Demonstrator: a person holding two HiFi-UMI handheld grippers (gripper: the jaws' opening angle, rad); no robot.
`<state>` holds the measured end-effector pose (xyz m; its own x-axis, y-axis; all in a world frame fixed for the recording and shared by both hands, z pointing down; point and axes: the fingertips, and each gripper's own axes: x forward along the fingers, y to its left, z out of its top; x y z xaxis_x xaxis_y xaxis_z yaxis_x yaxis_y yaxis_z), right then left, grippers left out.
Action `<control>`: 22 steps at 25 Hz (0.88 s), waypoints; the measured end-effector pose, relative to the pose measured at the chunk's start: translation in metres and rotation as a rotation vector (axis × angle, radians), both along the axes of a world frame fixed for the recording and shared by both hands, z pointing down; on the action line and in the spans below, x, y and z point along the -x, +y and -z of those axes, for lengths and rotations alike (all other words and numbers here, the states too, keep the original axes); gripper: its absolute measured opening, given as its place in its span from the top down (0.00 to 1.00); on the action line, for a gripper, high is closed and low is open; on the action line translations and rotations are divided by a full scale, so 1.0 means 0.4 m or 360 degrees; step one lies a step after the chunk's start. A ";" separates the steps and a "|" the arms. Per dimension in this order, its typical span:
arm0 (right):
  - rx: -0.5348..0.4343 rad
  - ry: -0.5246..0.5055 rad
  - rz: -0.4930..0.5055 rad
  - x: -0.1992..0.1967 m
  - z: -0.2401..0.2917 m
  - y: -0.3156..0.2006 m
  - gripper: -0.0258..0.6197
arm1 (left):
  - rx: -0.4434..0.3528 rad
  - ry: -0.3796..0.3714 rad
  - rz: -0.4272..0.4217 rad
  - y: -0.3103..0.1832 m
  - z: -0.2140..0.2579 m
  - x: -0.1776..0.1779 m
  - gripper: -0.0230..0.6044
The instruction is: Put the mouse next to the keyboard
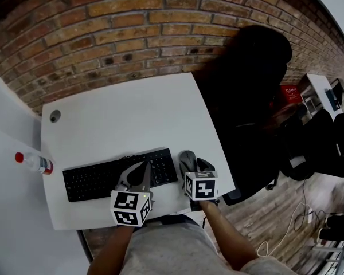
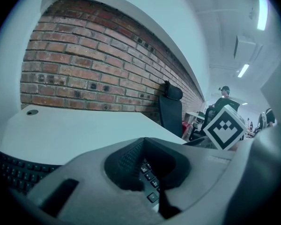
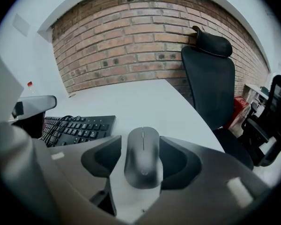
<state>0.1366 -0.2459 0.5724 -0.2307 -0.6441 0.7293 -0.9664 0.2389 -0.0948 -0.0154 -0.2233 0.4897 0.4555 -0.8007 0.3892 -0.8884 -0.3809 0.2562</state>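
A grey mouse (image 1: 187, 159) (image 3: 142, 156) lies flat on the white desk (image 1: 132, 113), just right of the black keyboard (image 1: 103, 176) (image 3: 77, 125). My right gripper (image 1: 194, 166) (image 3: 141, 142) stands open astride it. Its jaws flank the mouse's two sides closely, and a thin strip of desk shows at the left pad. My left gripper (image 1: 139, 173) (image 2: 145, 138) hovers over the keyboard's right end. It is shut with nothing in it, and keys (image 2: 147, 170) show through the hollow between its pads.
A water bottle with a red cap (image 1: 34, 162) lies off the keyboard's left end. A black office chair (image 1: 252, 96) (image 3: 210, 78) stands right of the desk by the brick wall. A cable hole (image 1: 55, 116) is at the far left corner. The desk's near edge is close under both grippers.
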 end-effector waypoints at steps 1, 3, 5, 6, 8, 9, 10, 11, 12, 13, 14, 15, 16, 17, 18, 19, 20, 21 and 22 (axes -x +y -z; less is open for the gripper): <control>-0.0017 0.0000 0.0005 0.006 0.009 0.002 0.57 | -0.0005 0.0003 0.0004 0.003 0.003 0.006 0.97; -0.0056 -0.0001 0.0019 0.019 0.031 0.005 0.59 | -0.0014 0.0008 0.0015 0.009 0.011 0.021 0.97; -0.0099 -0.0007 0.0038 0.033 0.058 0.008 0.61 | -0.0022 0.0010 0.0031 0.015 0.020 0.037 0.97; -0.0122 -0.0013 0.0050 0.042 0.073 0.011 0.63 | -0.0025 0.0010 0.0040 0.019 0.024 0.045 0.97; -0.0172 -0.0028 0.0076 0.060 0.104 0.015 0.68 | -0.0026 0.0011 0.0061 0.026 0.029 0.063 0.97; -0.0199 -0.0035 0.0091 0.071 0.119 0.017 0.70 | -0.0026 0.0008 0.0072 0.029 0.032 0.074 0.97; -0.0226 -0.0044 0.0107 0.083 0.135 0.019 0.72 | -0.0027 0.0005 0.0085 0.031 0.035 0.084 0.97; -0.0252 -0.0052 0.0125 0.095 0.151 0.021 0.73 | -0.0030 0.0001 0.0099 0.034 0.038 0.096 0.97; -0.0278 -0.0061 0.0143 0.108 0.166 0.024 0.74 | -0.0033 -0.0002 0.0114 0.037 0.042 0.107 0.97; -0.0304 -0.0071 0.0161 0.120 0.182 0.028 0.74 | -0.0038 -0.0004 0.0130 0.041 0.047 0.119 0.98; -0.0329 -0.0081 0.0178 0.132 0.197 0.032 0.75 | -0.0044 -0.0004 0.0147 0.045 0.053 0.130 0.97; -0.0354 -0.0091 0.0195 0.144 0.213 0.035 0.76 | -0.0052 -0.0004 0.0163 0.049 0.058 0.143 0.98; -0.0378 -0.0101 0.0211 0.156 0.228 0.038 0.77 | -0.0060 -0.0004 0.0180 0.052 0.064 0.156 0.98; -0.0402 -0.0111 0.0226 0.168 0.242 0.041 0.77 | -0.0067 -0.0006 0.0198 0.056 0.070 0.169 0.98; -0.0425 -0.0121 0.0243 0.180 0.256 0.043 0.78 | -0.0074 -0.0008 0.0216 0.060 0.075 0.182 0.98; -0.0447 -0.0133 0.0261 0.191 0.269 0.046 0.79 | -0.0080 -0.0012 0.0233 0.063 0.080 0.194 0.98; -0.0468 -0.0144 0.0279 0.202 0.282 0.049 0.79 | -0.0084 -0.0016 0.0250 0.067 0.084 0.205 0.97; -0.0487 -0.0154 0.0298 0.212 0.293 0.053 0.80 | -0.0089 -0.0021 0.0267 0.072 0.087 0.216 0.98; -0.0505 -0.0163 0.0316 0.221 0.303 0.057 0.81 | -0.0094 -0.0025 0.0283 0.076 0.090 0.226 0.98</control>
